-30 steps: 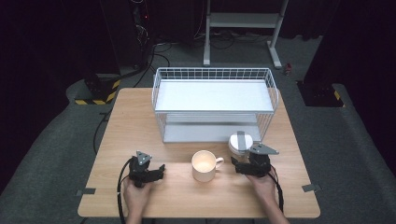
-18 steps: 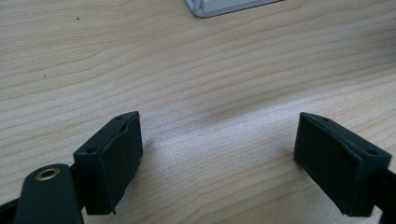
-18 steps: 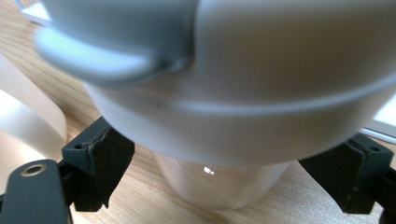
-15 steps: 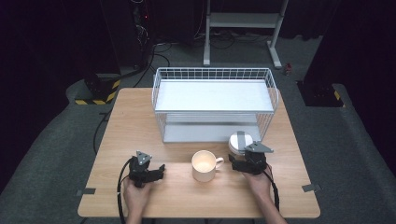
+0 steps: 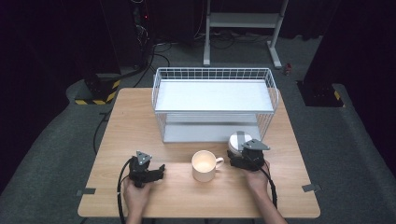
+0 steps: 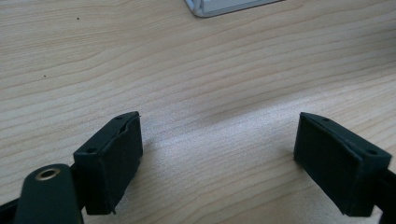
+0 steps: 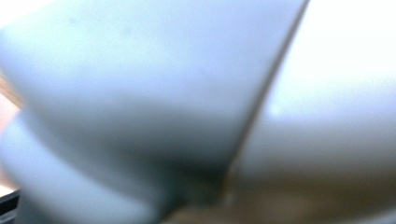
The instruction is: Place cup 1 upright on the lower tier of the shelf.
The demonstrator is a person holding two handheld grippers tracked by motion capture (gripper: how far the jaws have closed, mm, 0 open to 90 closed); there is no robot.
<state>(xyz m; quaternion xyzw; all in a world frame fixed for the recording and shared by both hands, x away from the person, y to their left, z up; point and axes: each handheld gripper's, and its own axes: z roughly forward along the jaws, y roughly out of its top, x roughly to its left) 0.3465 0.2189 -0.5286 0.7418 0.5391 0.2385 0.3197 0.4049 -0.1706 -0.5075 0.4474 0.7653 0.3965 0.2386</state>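
Right tool (image 5: 232, 161) sat lower right of centre in the high view, nose aimed toward frame left. Its jaws had just been closing from near their widest. The right gripper view was a close blur of a pale rounded surface, so I couldn't tell if the pads pressed on anything yet.

Key relation: the mug (image 5: 204, 165) stood just left of that tool, upright, mouth up, with its handle (image 5: 219, 162) sticking out toward frame right, straight at the tool tip. I couldn't tell whether tip and handle were touching or only just beside each other. I judged the handle was the grab target, since the approach line ran along the handle's axis.

A white lidded container (image 5: 240, 140) stood just above the tool, very close. The wire rack (image 5: 213, 74) lay beyond, toward the top of the frame.

Left tool (image 6: 219, 163) was parked wide and empty on the worktop (image 5: 140, 121), left of the mug and clearly farther from it. The right hand was nearer.
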